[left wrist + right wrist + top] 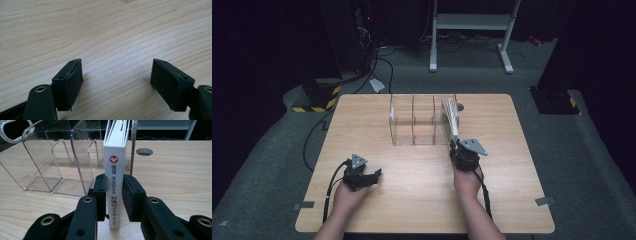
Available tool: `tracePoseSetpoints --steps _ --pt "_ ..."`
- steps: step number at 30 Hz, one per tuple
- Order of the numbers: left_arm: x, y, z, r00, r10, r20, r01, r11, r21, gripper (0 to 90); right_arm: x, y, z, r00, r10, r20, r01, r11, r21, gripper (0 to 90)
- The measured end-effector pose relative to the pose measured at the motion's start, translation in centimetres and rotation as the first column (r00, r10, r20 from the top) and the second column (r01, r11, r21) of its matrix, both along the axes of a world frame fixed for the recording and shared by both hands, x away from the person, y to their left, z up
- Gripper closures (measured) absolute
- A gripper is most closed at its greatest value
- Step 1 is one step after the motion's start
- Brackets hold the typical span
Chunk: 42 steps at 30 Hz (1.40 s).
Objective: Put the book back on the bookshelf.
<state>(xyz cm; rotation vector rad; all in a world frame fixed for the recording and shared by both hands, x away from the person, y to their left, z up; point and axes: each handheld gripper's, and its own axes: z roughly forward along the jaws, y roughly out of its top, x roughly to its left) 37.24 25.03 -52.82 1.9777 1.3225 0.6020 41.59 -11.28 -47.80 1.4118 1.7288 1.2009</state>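
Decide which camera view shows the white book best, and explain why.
The right gripper view: the white book stands close, spine print legible, between the right gripper pads. The high view shows it small, in the clear organizer.

A pale wooden table stands on grey carpet, white metal frame behind, surroundings dark.

Bright, even light on the table; dark surroundings; soft, slightly blurred pictures.

Clear glossy plastic rack, smooth white paper book, matt wood-grain table.
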Motion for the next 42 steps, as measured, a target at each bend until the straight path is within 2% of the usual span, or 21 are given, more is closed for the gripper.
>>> tracePoseSetpoints --steps 42 --pt "-0.02 0.0 0.0 1.0 -0.001 -0.001 0.001 1.0 -0.002 26.0 0.76 0.45 0.01 0.9999 -0.014 0.001 0.014 0.9999 0.005 72.8"
